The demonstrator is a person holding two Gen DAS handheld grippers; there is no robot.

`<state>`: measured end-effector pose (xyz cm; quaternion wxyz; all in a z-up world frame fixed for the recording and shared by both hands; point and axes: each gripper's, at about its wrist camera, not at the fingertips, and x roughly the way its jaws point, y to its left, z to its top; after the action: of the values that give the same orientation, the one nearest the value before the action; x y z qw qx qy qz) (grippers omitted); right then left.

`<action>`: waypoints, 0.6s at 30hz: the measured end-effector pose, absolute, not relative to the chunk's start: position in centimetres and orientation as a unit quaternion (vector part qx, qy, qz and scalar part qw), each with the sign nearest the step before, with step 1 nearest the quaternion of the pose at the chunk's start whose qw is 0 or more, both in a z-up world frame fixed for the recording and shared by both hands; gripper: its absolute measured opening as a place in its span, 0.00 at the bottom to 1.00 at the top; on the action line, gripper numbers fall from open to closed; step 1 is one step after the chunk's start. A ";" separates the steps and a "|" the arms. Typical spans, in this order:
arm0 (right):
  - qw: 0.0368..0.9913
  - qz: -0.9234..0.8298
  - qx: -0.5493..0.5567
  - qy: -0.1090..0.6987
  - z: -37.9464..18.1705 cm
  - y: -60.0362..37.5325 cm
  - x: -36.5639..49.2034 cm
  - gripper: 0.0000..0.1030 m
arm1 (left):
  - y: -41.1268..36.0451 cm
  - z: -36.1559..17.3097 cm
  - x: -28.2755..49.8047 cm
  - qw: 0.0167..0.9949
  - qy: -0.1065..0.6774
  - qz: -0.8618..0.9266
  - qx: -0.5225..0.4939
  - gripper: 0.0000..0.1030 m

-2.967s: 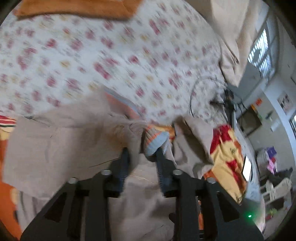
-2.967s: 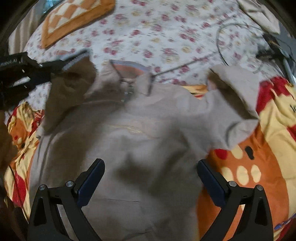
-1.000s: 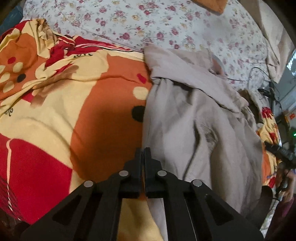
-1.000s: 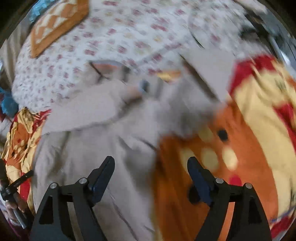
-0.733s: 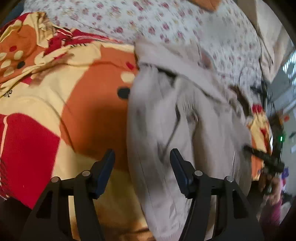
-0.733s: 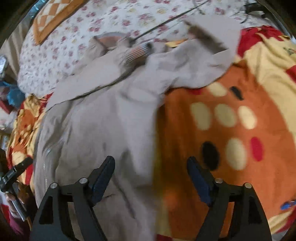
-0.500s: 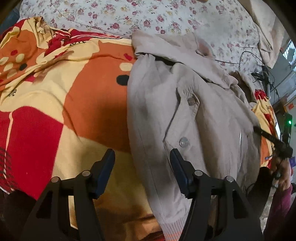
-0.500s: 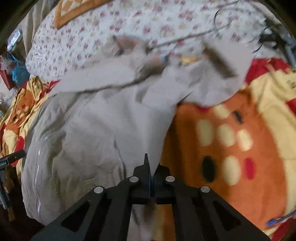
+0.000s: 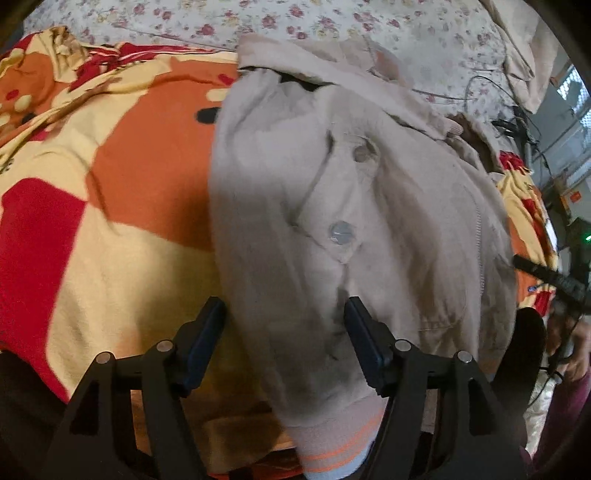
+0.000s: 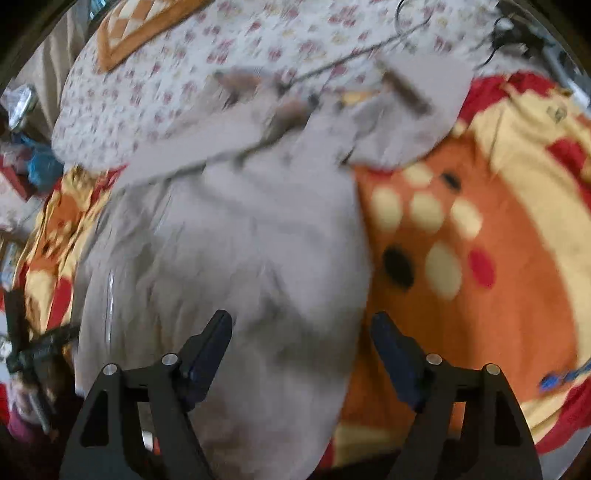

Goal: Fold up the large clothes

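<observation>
I have both grippers spread over the near hem of the beige zip-up jacket (image 9: 332,206), which lies lengthwise on the orange, red and yellow patterned blanket (image 9: 122,177), collar toward the far floral bedsheet (image 9: 280,18).

The left gripper (image 9: 282,314) is opening, its jaws straddling the jacket's left edge without pinching it. The right gripper (image 10: 301,328) is opening too, astride the right edge, holding nothing.

My worry: if I close now, a jaw may catch blanket along with the hem and drag both into the fold. The loose far sleeve could also slide out once I lift.

A second ago the left jaws were clenched; half a second ago the right were, and the sleeves were not yet laid across the chest three seconds back.
</observation>
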<state>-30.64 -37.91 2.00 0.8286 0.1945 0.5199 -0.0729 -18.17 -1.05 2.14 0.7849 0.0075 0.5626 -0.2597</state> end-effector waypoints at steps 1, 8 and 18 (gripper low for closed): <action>0.826 -0.067 0.198 0.523 1.4 -37.6 -30.8 0.76 | -1.3 2.1 -18.3 0.785 0.561 -0.262 0.012 0.40; 0.844 -0.067 0.138 0.514 2.6 -36.8 -31.4 0.03 | 0.0 5.0 -19.8 0.796 0.539 -0.275 0.032 0.01; 0.832 -0.089 0.165 0.523 3.2 -38.4 -32.2 0.16 | 1.7 3.5 -19.2 0.784 0.567 -0.249 0.032 0.16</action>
<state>-32.25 -38.41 3.19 0.8315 0.1650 0.5229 -0.0891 -19.20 1.70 3.53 0.7842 0.0324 0.5672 -0.2495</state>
